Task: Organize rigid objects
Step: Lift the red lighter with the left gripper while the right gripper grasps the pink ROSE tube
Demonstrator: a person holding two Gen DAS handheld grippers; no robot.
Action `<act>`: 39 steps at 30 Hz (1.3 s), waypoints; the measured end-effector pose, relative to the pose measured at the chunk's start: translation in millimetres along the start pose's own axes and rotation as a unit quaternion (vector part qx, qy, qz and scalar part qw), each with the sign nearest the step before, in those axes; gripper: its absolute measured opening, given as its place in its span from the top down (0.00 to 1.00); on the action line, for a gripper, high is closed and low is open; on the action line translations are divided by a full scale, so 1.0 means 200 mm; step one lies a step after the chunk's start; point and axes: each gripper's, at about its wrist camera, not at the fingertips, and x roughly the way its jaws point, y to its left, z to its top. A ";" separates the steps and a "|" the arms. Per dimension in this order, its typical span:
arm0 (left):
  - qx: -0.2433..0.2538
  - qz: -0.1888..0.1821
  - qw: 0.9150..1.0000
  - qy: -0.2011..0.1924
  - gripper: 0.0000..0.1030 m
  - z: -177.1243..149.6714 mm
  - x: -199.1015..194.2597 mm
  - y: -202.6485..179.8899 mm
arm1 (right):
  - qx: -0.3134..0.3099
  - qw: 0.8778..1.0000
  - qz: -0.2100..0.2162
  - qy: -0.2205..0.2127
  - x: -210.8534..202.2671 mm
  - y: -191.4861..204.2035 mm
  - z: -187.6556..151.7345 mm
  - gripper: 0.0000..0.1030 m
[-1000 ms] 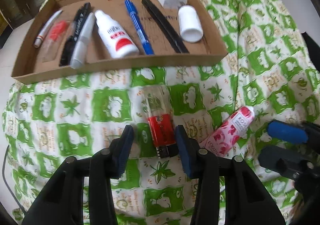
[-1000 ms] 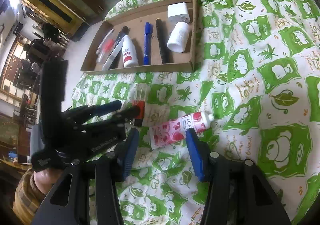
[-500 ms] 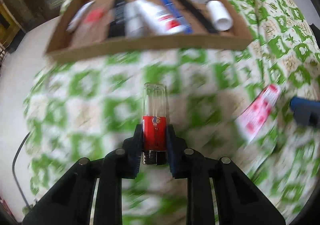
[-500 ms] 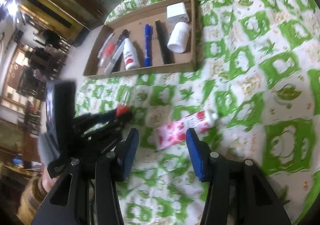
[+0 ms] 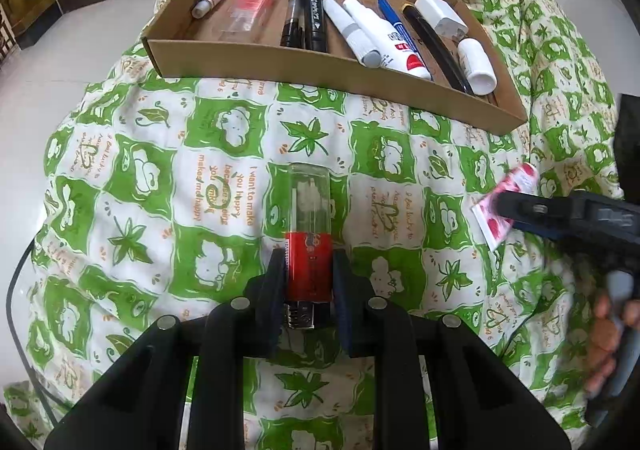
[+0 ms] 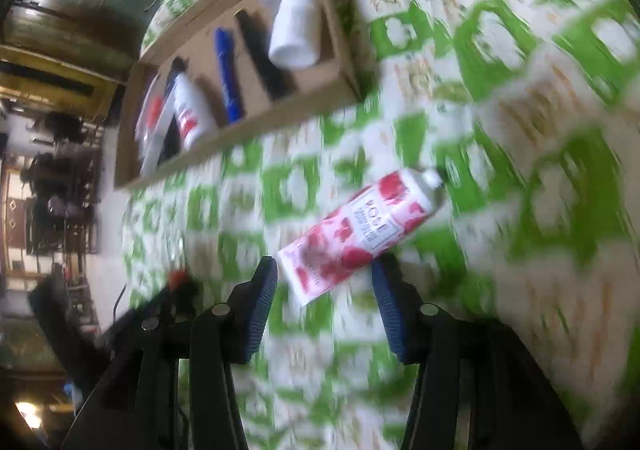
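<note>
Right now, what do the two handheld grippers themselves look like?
Both are black plastic frames with round silver pins at the joints. The left gripper has dark navy finger pads; the right gripper has ribbed blue pads. No sleeve is visible.

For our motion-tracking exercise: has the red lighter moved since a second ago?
Yes. The red lighter lay loose on the green cloth between open jaws; now the left gripper clamps it, carried toward the cardboard tray.
</note>
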 end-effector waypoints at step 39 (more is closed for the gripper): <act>-0.002 -0.005 1.000 -0.002 0.81 -0.03 -0.03 0.07 | -0.128 0.991 0.024 0.011 0.04 0.21 -0.17 0.59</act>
